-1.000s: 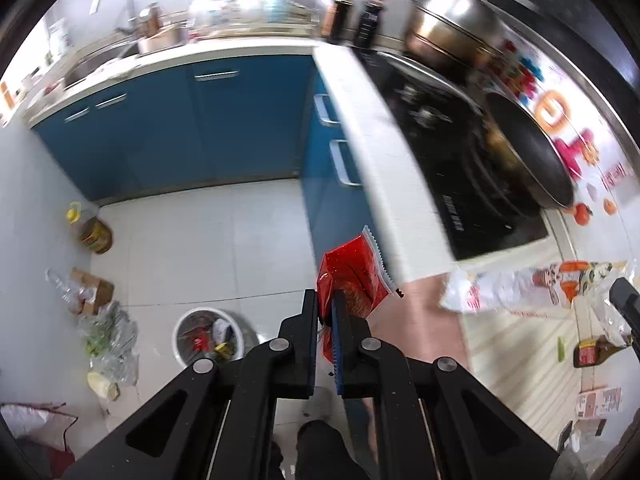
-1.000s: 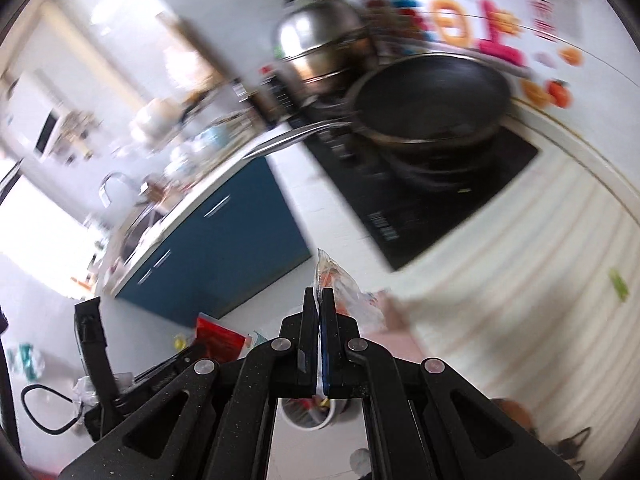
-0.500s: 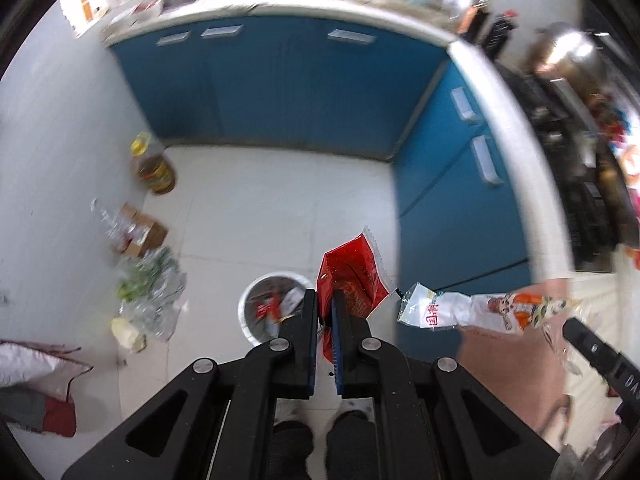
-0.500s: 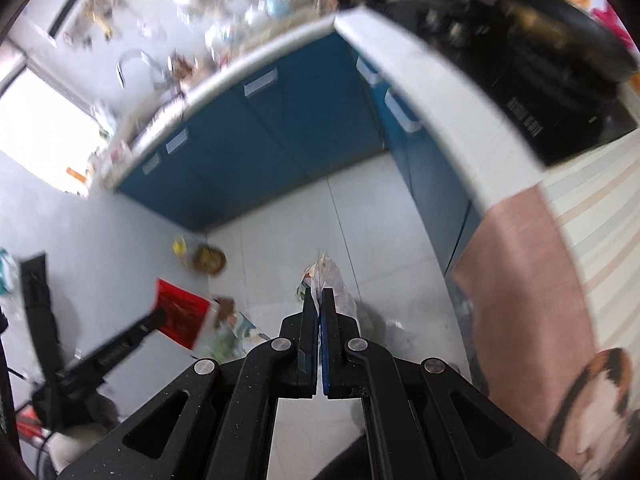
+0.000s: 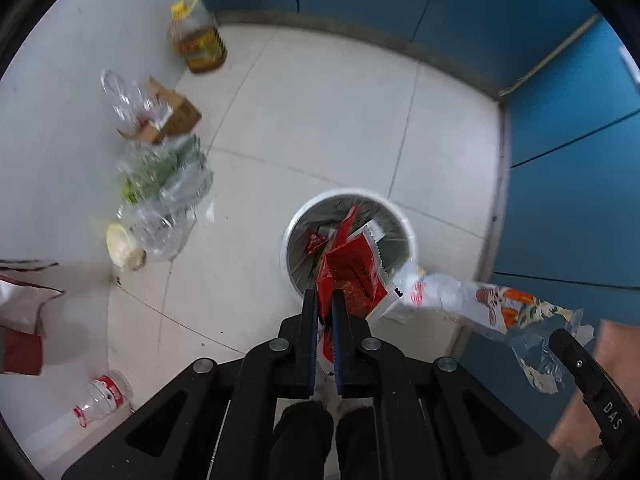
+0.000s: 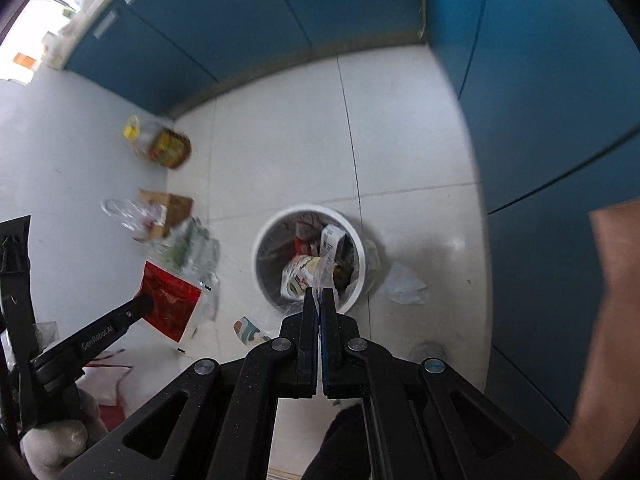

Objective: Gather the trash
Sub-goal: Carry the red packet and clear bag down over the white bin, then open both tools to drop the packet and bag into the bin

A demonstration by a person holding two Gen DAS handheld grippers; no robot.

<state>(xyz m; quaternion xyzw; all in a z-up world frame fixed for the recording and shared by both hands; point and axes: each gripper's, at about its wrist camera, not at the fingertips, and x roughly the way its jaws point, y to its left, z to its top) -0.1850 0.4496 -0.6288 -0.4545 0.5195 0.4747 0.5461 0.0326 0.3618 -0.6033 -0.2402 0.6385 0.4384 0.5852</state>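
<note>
Your left gripper (image 5: 325,300) is clamped on the red packet (image 5: 352,276), which hangs just ahead of its tips, over the near rim of the white bin (image 5: 348,196). Your right gripper (image 6: 319,298) is pinched tight on the clear printed wrapper (image 6: 316,270), dangling above that bin (image 6: 264,236). Beyond stand the blue cabinets (image 6: 280,12).

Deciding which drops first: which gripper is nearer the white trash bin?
Probably the right. The right gripper, shut on the clear printed wrapper, lines up over the white trash bin. The left gripper, holding the red packet, is off to its left.
</note>
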